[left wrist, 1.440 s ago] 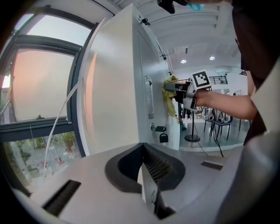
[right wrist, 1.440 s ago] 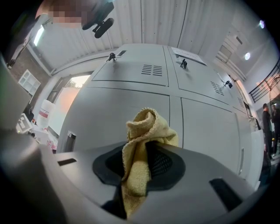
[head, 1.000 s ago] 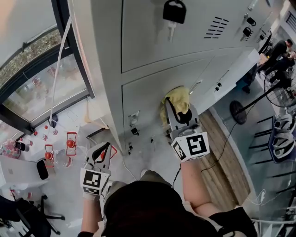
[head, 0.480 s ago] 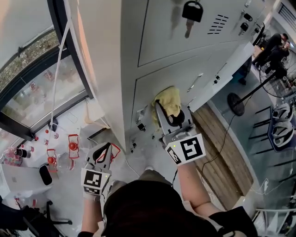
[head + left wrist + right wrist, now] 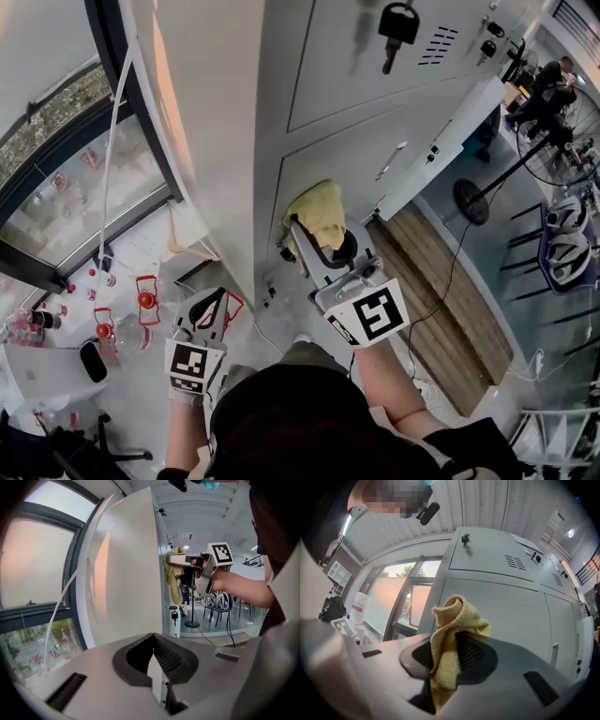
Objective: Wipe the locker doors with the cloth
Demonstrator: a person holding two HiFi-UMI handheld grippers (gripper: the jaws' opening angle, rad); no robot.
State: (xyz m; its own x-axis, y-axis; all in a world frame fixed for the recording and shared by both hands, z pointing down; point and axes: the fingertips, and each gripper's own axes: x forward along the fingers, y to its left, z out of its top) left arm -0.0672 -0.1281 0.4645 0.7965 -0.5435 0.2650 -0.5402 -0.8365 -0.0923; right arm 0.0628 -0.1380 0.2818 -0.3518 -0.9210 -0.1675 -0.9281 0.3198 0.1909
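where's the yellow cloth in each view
head view: cloth at centre, against the grey lockers, held by the right gripper.
left gripper view: cloth upper centre, at the lockers' front edge.
right gripper view: cloth at centre, between the gripper's jaws.
shared landmark: the grey lockers.

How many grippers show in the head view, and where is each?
2. The left gripper is low at the left, shut and empty. The right gripper, shut on the yellow cloth, holds it at the lower locker door.
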